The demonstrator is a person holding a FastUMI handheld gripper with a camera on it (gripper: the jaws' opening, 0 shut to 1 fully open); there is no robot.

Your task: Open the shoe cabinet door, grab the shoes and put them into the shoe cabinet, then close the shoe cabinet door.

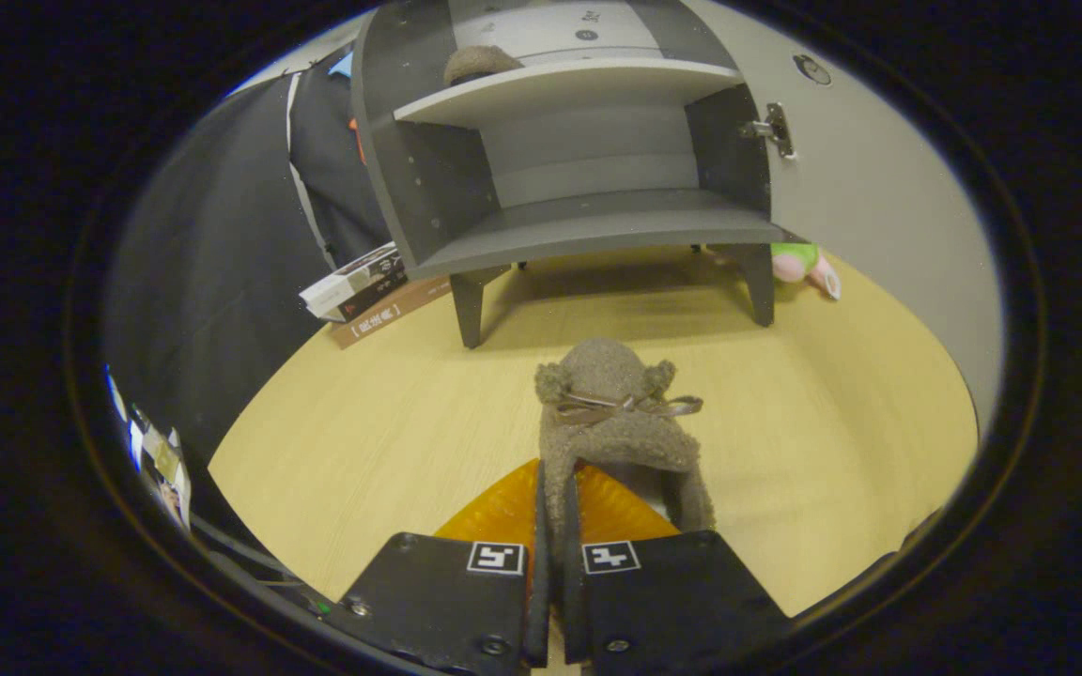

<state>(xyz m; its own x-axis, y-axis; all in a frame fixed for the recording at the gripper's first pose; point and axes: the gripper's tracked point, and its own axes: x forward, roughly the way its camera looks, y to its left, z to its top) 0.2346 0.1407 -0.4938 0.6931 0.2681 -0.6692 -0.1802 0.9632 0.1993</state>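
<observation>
Gripper view: tongs (555,563) clamped on fuzzy shoe (611,422), toe pointing toward open cabinet (588,225).

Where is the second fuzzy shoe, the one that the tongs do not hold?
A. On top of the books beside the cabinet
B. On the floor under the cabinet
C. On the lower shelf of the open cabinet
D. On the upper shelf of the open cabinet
D: the second shoe sits on the upper shelf of the cabinet, while the tongs are shut on the held shoe.
</observation>
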